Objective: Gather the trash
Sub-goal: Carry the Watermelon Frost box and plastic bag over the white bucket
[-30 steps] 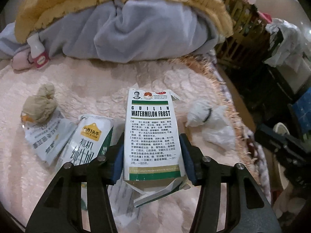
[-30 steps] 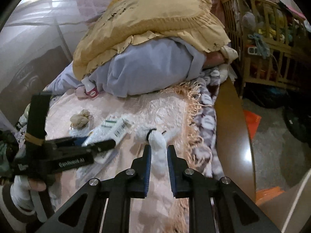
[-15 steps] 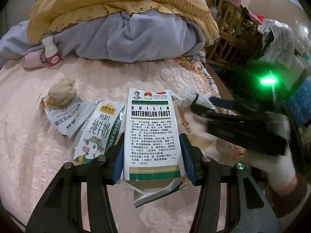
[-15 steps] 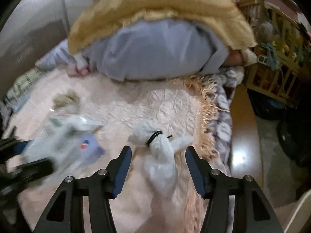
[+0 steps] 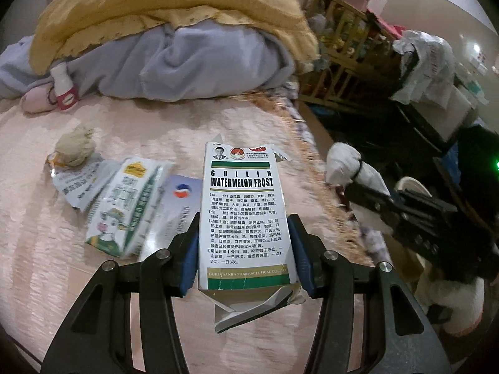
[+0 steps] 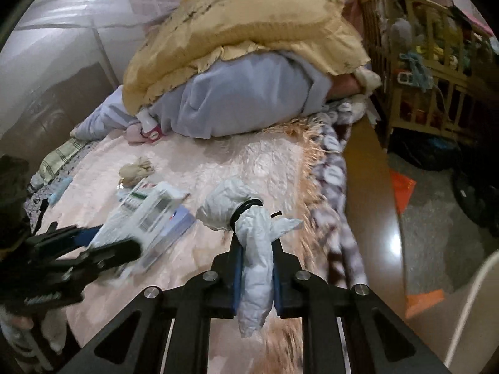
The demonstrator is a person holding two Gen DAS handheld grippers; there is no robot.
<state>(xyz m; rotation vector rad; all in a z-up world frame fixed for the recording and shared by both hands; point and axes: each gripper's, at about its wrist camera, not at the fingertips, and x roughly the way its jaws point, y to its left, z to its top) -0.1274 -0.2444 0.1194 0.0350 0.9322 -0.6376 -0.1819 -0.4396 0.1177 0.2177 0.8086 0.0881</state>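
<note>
On a pink bedspread (image 5: 131, 131), the left gripper (image 5: 244, 243) is clamping a torn Watermelon Frost box (image 5: 246, 218) between its blue pads while the right gripper (image 6: 256, 268) is squeezing shut on a white wad (image 6: 252, 249) tied with a black band. Much is still waiting: a milk carton (image 5: 124, 208), a flattened wrapper (image 5: 78, 187), a blue-and-white packet (image 5: 181, 205) and a beige crumpled ball (image 5: 75, 149) are lying on the cover, and no bin is showing.

Milk carton (image 5: 124, 208) print blurred, blue packet (image 5: 184, 199) partly hidden, poss. flattened box
</note>
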